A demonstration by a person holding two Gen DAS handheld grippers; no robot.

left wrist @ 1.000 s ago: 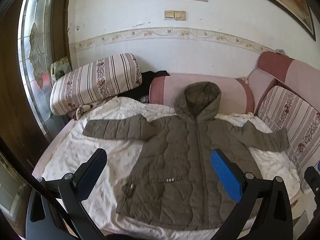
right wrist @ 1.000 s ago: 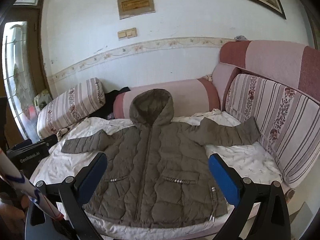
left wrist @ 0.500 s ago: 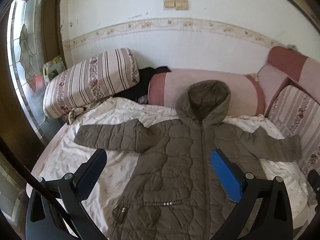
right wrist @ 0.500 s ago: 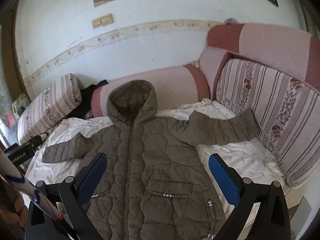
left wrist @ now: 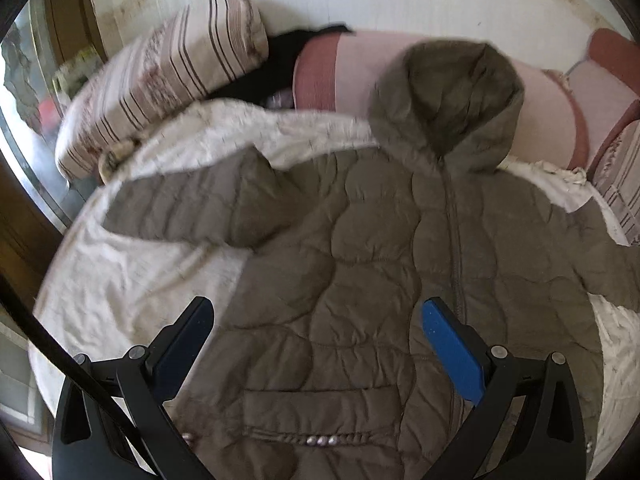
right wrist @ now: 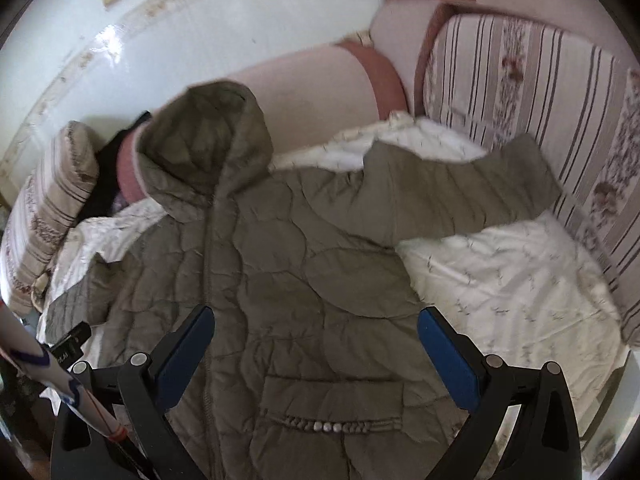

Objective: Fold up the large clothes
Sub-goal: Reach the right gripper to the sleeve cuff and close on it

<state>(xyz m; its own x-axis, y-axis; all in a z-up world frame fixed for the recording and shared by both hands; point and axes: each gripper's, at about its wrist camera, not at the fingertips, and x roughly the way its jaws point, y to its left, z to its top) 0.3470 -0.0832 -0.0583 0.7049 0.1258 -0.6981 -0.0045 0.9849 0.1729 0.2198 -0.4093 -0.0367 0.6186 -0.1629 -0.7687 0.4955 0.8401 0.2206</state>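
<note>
An olive quilted hooded jacket (left wrist: pixel 360 264) lies face up, zipped, on a white sheet, with both sleeves spread out to the sides and the hood resting against a pink bolster. It also shows in the right wrist view (right wrist: pixel 304 280). My left gripper (left wrist: pixel 316 316) is open and empty, hovering over the jacket's left chest, with the left sleeve (left wrist: pixel 188 204) ahead to the left. My right gripper (right wrist: pixel 316 320) is open and empty over the jacket's right chest, with the right sleeve (right wrist: pixel 460 196) ahead to the right.
The white sheet (right wrist: pixel 512 276) covers a sofa bed. A pink bolster (left wrist: pixel 348 68) and a striped cushion (left wrist: pixel 160 76) lie along the back wall. A striped backrest (right wrist: pixel 540 112) stands on the right. A dark garment (left wrist: pixel 280 68) sits between the cushions.
Both grippers have moved forward and down toward the jacket, which now fills far more of each view. Both stay open. The jacket has not moved.
</note>
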